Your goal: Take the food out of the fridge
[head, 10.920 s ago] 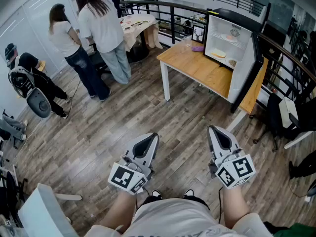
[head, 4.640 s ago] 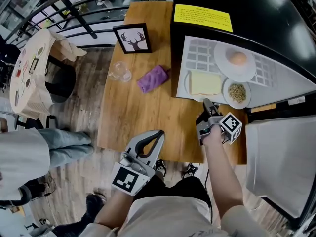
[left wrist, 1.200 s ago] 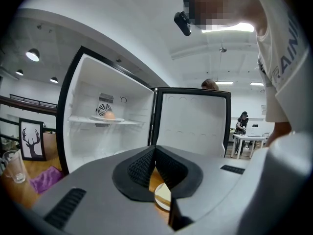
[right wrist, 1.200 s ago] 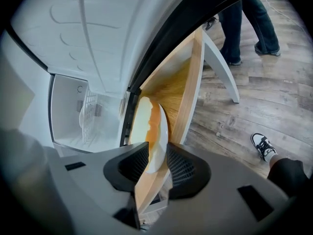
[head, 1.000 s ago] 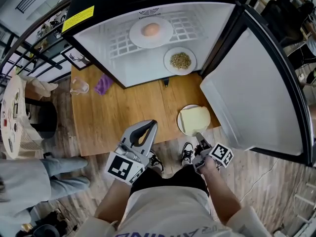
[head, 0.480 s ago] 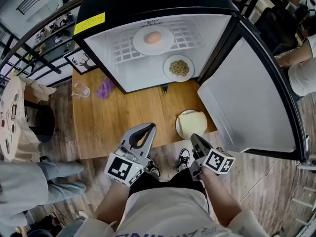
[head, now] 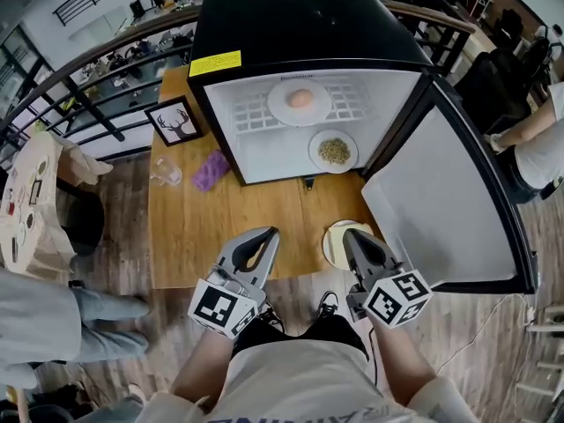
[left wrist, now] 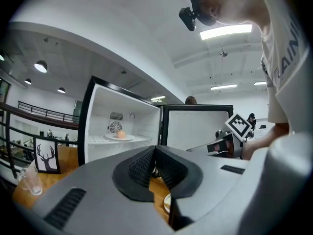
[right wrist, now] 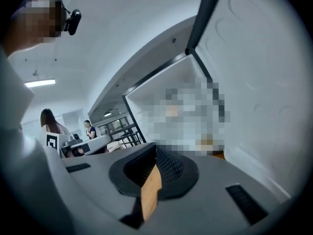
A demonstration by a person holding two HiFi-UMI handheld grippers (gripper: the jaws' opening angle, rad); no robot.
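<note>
A black mini fridge (head: 300, 25) stands at the far side of a light wooden table (head: 211, 227), with its white-lined door (head: 441, 201) swung open to the right. Inside, a white plate with a round orange piece of food (head: 300, 100) sits on the upper wire shelf. A small white dish of brownish grains (head: 333, 151) sits nearer and to its right. A white plate with a pale yellow slab of food (head: 334, 243) is out of the fridge, on the table's near right edge and partly hidden by the right gripper (head: 350, 234). That gripper's jaws are pressed together with nothing between them. The left gripper (head: 267, 234) hovers over the near table edge, its jaws likewise clenched and empty. On the left of the table lie a purple crumpled cloth (head: 210, 170), a clear glass (head: 165, 173) and a black-framed deer picture (head: 179, 122).
</note>
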